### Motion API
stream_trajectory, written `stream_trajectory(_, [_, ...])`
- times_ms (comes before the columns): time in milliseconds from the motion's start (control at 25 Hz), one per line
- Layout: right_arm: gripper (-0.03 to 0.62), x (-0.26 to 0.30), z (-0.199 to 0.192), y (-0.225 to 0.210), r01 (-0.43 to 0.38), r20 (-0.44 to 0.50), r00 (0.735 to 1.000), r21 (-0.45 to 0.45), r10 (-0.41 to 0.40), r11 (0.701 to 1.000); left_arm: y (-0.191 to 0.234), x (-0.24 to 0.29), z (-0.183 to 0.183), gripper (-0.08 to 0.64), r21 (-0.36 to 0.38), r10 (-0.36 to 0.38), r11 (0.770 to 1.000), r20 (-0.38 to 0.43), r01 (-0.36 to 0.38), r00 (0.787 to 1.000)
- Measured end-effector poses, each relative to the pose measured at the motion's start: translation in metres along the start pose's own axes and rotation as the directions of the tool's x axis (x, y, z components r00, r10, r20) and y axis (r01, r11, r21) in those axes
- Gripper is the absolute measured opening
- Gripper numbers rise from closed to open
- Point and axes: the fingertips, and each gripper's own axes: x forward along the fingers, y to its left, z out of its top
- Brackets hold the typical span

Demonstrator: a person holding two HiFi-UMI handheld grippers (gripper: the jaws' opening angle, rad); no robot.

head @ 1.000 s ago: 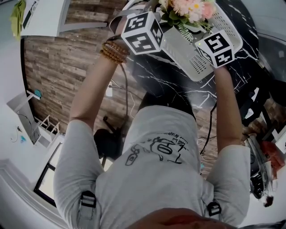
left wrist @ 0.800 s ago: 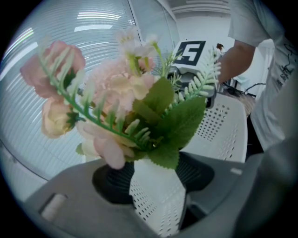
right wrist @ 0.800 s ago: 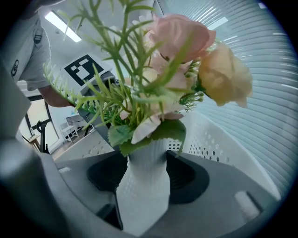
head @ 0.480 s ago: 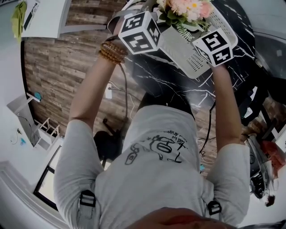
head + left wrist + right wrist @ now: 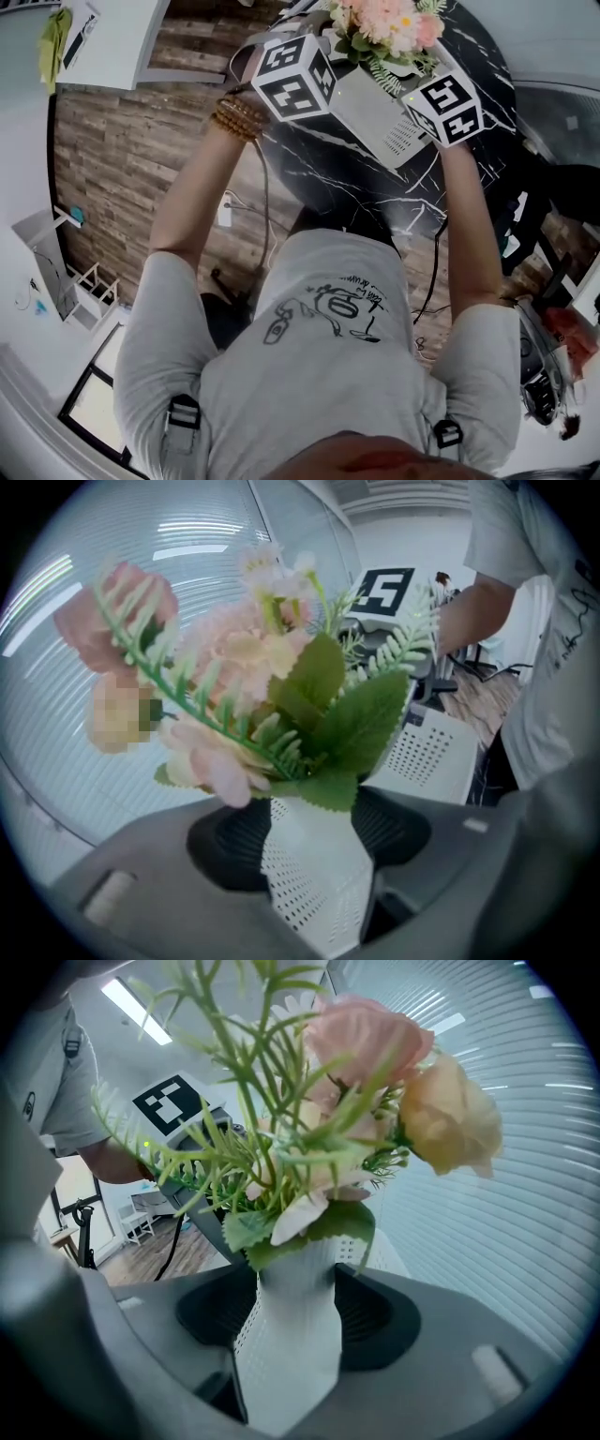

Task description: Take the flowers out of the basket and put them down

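A bunch of pink and cream flowers [image 5: 389,23] with green leaves stands in a white perforated basket [image 5: 375,111], which hangs tilted over a black marble table [image 5: 356,183]. My left gripper [image 5: 293,77] grips the basket's left rim and my right gripper [image 5: 443,105] grips its right rim. In the left gripper view the basket wall [image 5: 314,869] is pinched between the dark pads of the left gripper [image 5: 309,841], with the flowers [image 5: 234,696] just above. The right gripper view shows the same wall [image 5: 286,1344] clamped in the right gripper [image 5: 298,1312], under the flowers [image 5: 366,1072].
The round marble table is edged by wood floor [image 5: 122,141] on the left. A white table [image 5: 112,37] stands at the top left. Cables [image 5: 262,202] trail on the floor. Chairs and clutter [image 5: 544,309] are at the right. Window blinds [image 5: 506,1204] lie behind the flowers.
Both grippers have lifted the basket with the flowers, and it has shifted toward the top of the head view. The grip on both rims is unchanged.
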Motion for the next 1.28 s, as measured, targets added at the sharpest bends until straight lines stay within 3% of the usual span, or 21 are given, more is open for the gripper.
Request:
stream_trajectory(840, [0.267, -0.084, 0.097, 0.030, 0.040, 0.043, 0.998, -0.051, -0.038, 0.998, 0.004, -0.105, 0.081, 0.264, 0.060, 0.069, 0.996, 0.044, -0.072, 0.997])
stream_trajectory(1280, [0.267, -0.109, 0.115, 0.045, 0.043, 0.045, 0.998, -0.055, -0.041, 0.998, -0.006, -0.132, 0.101, 0.264, 0.068, 0.080, 0.994, 0.061, -0.084, 0.995])
